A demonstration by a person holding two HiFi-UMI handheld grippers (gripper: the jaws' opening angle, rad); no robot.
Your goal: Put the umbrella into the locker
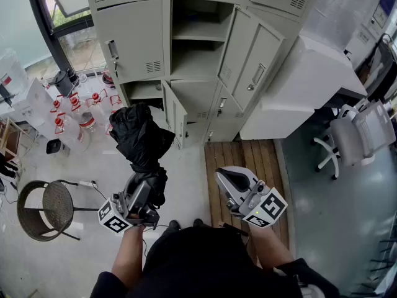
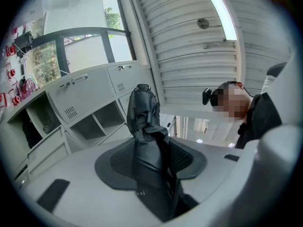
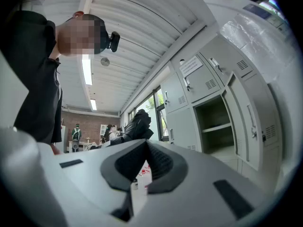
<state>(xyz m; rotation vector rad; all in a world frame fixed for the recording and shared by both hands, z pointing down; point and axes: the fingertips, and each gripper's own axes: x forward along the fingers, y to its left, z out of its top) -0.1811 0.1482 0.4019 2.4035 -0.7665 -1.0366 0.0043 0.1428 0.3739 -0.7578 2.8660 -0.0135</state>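
Observation:
The black folded umbrella (image 1: pixel 141 135) points up and forward toward the grey lockers (image 1: pixel 133 42). My left gripper (image 1: pixel 145 190) is shut on its lower end. In the left gripper view the umbrella (image 2: pixel 144 126) rises from between the dark pads (image 2: pixel 187 160) of that gripper (image 2: pixel 152 167). An open locker compartment (image 1: pixel 195 61) with a shelf stands straight ahead, its door (image 1: pixel 251 58) swung to the right. My right gripper (image 1: pixel 228 177) hovers lower right of the umbrella, shut and holding nothing. In the right gripper view its tips (image 3: pixel 142 148) meet, with the umbrella (image 3: pixel 136 126) beyond and the open compartment (image 3: pixel 218 126) at right.
Lower locker doors (image 1: pixel 175 113) also hang open. Several water bottles (image 1: pixel 68 120) stand on the floor at left, near a round stool (image 1: pixel 49 207). A wooden floor panel (image 1: pixel 245 157) lies below the lockers. A white desk (image 1: pixel 310 85) and office chair (image 1: pixel 356 138) are at right.

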